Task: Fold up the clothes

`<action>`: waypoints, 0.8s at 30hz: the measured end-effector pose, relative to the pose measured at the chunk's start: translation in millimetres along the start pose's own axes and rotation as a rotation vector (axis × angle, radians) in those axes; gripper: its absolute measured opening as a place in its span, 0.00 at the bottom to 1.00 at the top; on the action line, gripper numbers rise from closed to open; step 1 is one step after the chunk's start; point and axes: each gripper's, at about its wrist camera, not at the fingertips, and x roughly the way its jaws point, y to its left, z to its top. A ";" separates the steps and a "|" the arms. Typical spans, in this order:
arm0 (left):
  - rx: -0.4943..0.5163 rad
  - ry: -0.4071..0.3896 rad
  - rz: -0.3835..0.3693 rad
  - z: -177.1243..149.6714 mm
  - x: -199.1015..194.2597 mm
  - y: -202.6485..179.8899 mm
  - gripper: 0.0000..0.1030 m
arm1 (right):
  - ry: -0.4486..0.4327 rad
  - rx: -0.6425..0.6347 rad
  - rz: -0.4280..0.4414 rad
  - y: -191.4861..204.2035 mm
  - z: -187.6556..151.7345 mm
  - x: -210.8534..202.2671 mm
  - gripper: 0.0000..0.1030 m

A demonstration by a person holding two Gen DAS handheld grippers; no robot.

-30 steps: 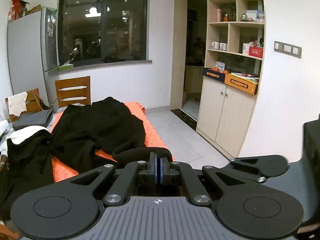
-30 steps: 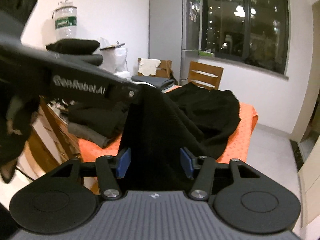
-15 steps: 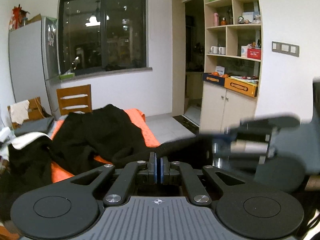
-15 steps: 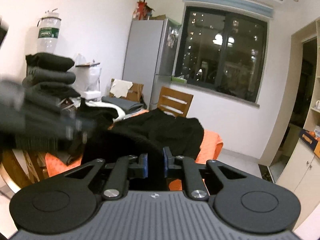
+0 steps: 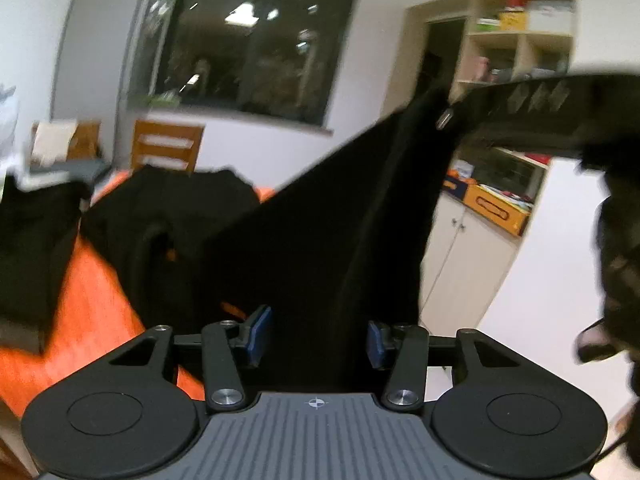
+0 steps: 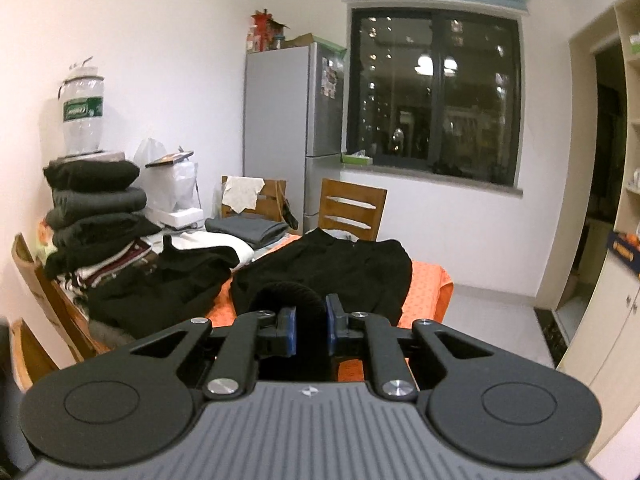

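A black garment (image 5: pixel 340 208) lies crumpled on the orange-covered table (image 5: pixel 92 300), and one part of it is pulled up into a taut sheet. My left gripper (image 5: pixel 318 338) has its jaws opening; the hanging black cloth passes between its blue pads (image 5: pixel 260 332) without being pinched. In the left wrist view my right gripper (image 5: pixel 444 116) is up at the right and holds the sheet's top corner. My right gripper (image 6: pixel 310 330) is shut on a thick fold of black cloth (image 6: pixel 288 292), with the rest of the garment (image 6: pixel 340 264) spread on the table (image 6: pixel 432 284) beyond.
A tall stack of folded dark clothes (image 6: pixel 92 208) stands at the table's left, with more loose black clothing (image 6: pixel 172 280) beside it. A wooden chair (image 6: pixel 352 208) and a fridge (image 6: pixel 280 120) are behind the table. A cabinet (image 5: pixel 472 256) lines the right wall.
My left gripper went from shut to parted and sank. My right gripper closed on the black cloth and rose, lifting a corner into a hanging sheet.
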 end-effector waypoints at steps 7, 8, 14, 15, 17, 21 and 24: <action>-0.149 0.073 0.079 -19.0 26.7 -0.6 0.51 | 0.002 0.100 0.029 -17.0 11.9 -9.6 0.16; -0.165 0.078 0.091 -21.2 29.3 -1.4 0.51 | -0.003 0.108 0.032 -20.2 12.8 -11.6 0.16; -0.241 0.110 0.164 -31.3 41.4 -8.7 0.13 | -0.013 0.133 0.051 -52.5 7.3 -24.9 0.16; -0.243 0.101 0.178 -30.8 38.9 -9.3 0.06 | -0.002 0.136 0.052 -59.4 4.5 -25.9 0.16; -0.223 0.066 0.233 -28.8 26.5 -11.1 0.06 | 0.015 0.132 0.044 -73.9 -5.7 -29.2 0.16; -0.174 0.015 0.340 -15.6 -0.8 -14.6 0.06 | 0.090 0.092 0.017 -100.8 -40.2 -30.9 0.17; -0.096 0.002 0.393 -1.3 -17.0 -26.0 0.06 | 0.147 0.026 0.012 -108.9 -70.9 -26.8 0.19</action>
